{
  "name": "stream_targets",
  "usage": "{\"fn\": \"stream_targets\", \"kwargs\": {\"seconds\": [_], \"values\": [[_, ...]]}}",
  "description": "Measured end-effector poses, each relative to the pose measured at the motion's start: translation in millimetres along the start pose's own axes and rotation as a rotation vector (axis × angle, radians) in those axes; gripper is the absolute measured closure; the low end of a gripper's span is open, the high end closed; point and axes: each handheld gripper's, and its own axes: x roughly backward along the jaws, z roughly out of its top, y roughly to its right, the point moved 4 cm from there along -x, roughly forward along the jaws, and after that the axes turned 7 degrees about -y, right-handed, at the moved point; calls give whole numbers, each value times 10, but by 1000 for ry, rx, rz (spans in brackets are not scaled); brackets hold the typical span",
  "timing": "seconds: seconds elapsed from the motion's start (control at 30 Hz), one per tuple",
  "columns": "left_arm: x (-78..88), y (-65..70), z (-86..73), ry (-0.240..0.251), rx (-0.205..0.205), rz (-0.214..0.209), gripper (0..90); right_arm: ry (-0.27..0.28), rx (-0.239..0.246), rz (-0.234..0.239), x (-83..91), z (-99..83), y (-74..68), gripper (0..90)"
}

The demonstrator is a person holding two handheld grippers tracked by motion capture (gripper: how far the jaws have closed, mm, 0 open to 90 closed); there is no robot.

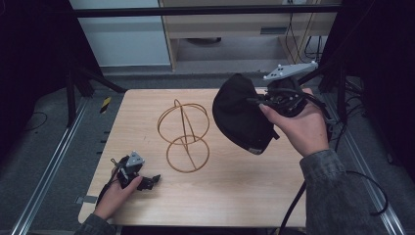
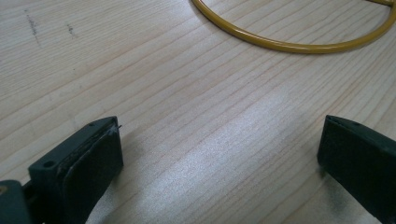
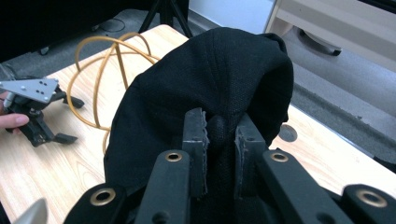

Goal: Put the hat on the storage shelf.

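A black cap [image 1: 242, 117] hangs in the air over the right half of the wooden table [image 1: 220, 196]. My right gripper [image 1: 257, 102] is shut on a fold of its cloth; in the right gripper view the jaws pinch the cap [image 3: 210, 79] at its near side, with the gripper [image 3: 219, 123] just under the bulge. A gold wire stand [image 1: 183, 134] made of two rings stands upright at mid-table, left of the cap. My left gripper [image 1: 149, 182] rests low on the table at the front left, open, nothing between its jaws [image 2: 219, 144]. The stand's base ring [image 2: 289, 44] lies beyond it.
Metal rails [image 1: 49, 161] run along both sides of the table. Black tripod legs [image 1: 78, 81] stand at the back left and a pale cabinet [image 1: 244, 24] beyond the far edge. The right gripper's cable [image 1: 293, 205] trails off the front right edge.
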Motion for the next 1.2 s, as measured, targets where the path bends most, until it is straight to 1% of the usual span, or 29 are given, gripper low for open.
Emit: {"fn": "stream_targets", "kwargs": {"seconds": [0.17,0.27,0.43,0.5,0.63,0.8,0.87,0.9,1.0,1.07,1.2], "values": [[0,0,0,-1,0,-1,0,19,21,7,26,129,-74,786],[0,-1,0,-1,-1,0,0,38,27,21,57,197,-117,786],[-1,0,1,1,1,0,0,40,38,20,69,302,-183,786],[-1,1,1,1,2,0,0,41,34,19,68,355,-218,786],[-1,0,1,1,1,0,0,41,40,18,44,463,-255,786],[-1,0,1,1,1,0,0,47,42,45,-16,589,-289,786],[-1,-2,2,1,-1,1,0,58,38,58,-42,632,-306,786],[-1,-1,1,1,0,1,0,66,28,72,-63,652,-319,786],[0,-2,1,0,-2,0,0,71,21,106,-154,718,-361,786],[-1,-1,1,0,-1,0,0,71,24,124,-223,783,-396,786],[-1,-2,1,0,-2,1,0,57,43,134,-304,895,-479,786]]}}
